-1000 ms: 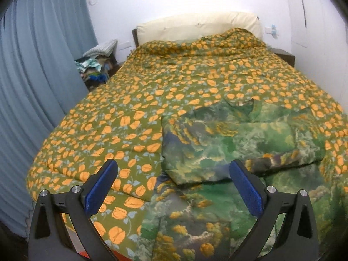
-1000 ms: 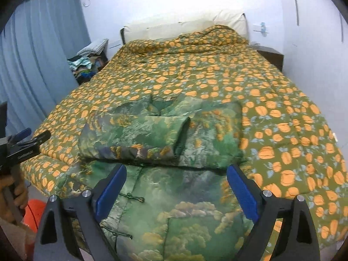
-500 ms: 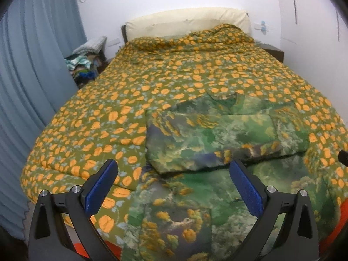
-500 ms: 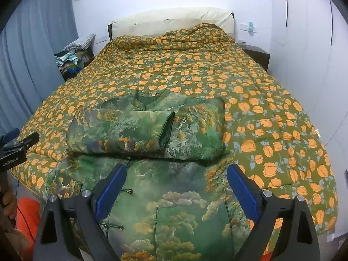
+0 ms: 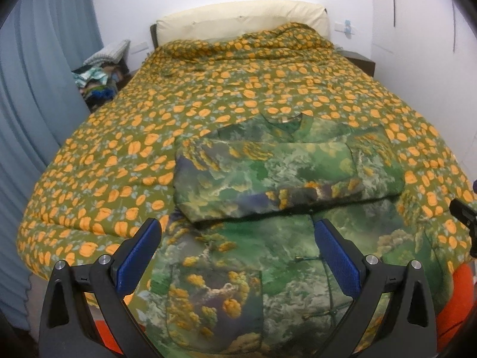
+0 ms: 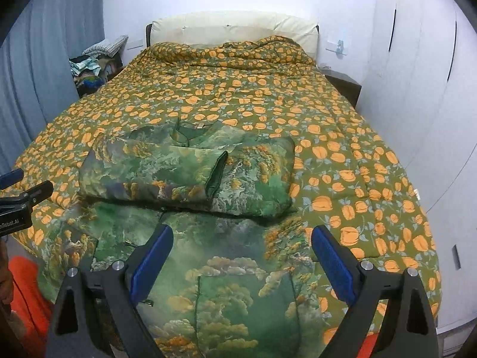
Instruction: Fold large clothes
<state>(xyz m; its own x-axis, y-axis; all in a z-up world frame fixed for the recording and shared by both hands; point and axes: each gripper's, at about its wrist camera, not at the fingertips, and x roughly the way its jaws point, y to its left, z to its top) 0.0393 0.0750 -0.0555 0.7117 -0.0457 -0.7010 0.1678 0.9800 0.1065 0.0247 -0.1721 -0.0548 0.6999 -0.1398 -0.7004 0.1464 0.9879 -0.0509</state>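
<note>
Green landscape-print garment [image 5: 268,179] lies on the orange-flowered quilt [image 5: 179,113] near the bed's foot, sleeves folded across its chest, lower part hanging over the edge | left gripper [image 5: 235,253] jaws wide apart, holding nothing | right gripper [image 6: 241,256] jaws wide apart, holding nothing.

Wide bare stretches of the olive quilt with orange flowers [image 5: 125,137] lay open left of and beyond the green landscape-print padded garment [image 6: 190,167]. White wardrobe doors [image 6: 417,95] hemmed the bed's right side, and a grey-blue curtain [image 5: 32,89] its left.
</note>
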